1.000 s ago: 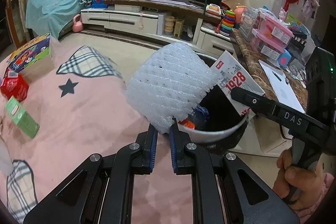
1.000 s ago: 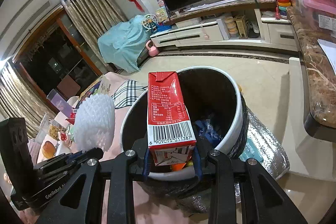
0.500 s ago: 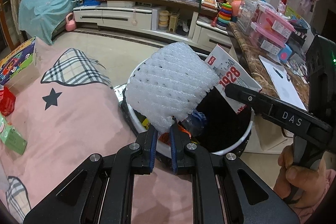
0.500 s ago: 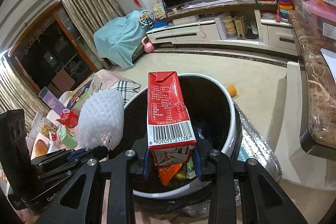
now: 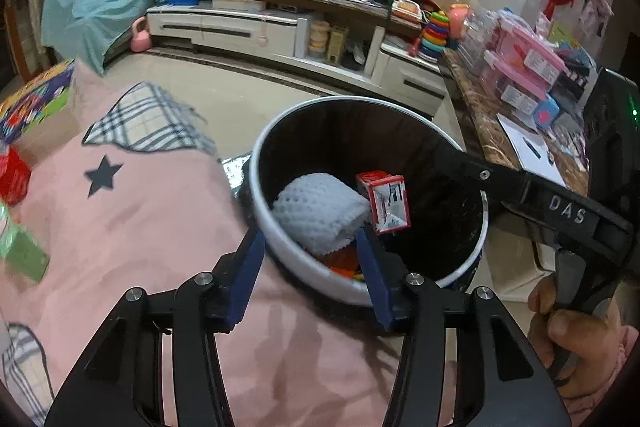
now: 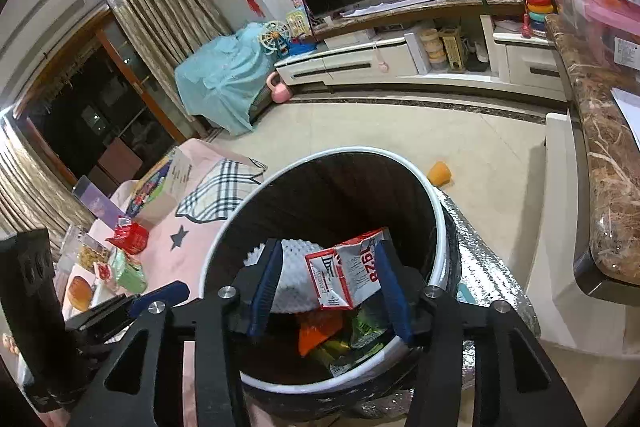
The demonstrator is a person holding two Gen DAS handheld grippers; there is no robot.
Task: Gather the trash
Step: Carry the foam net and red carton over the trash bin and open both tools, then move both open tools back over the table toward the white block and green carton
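With both of your grippers parked over the bin [image 5: 264,227], the count stands as follows.

Left gripper [image 5: 310,263]: released, nothing between its blue pads [image 5: 250,267]. Its jaws have just been opening, and the foam net [image 5: 320,213] it let go now lies inside the bin, on top of the other rubbish.

Right gripper [image 6: 326,289]: likewise released, its jaws just opened. The carton [image 6: 348,279] sits in the gap as the right wrist view shows it, but the pads do not press on it; it lies tilted in the bin, touching the foam net.

Bin contents besides: orange and green wrappers [image 6: 320,335] at the bottom, by the near wall.

Done, by my reading: two items dropped, both inside the rim.

Left, as far as you can see from here: the pink blanket [image 5: 152,211] beside the bin carries more. A red packet [image 6: 130,237] lies toward its far left edge, a green box [image 6: 130,273] just nearer you, and a colourful box [image 5: 36,99] at the far left corner; whether that last counts as trash I cannot tell. An orange piece [image 6: 439,173] lies on the floor beyond the bin. So the job looks partly done, with several pickups to go.
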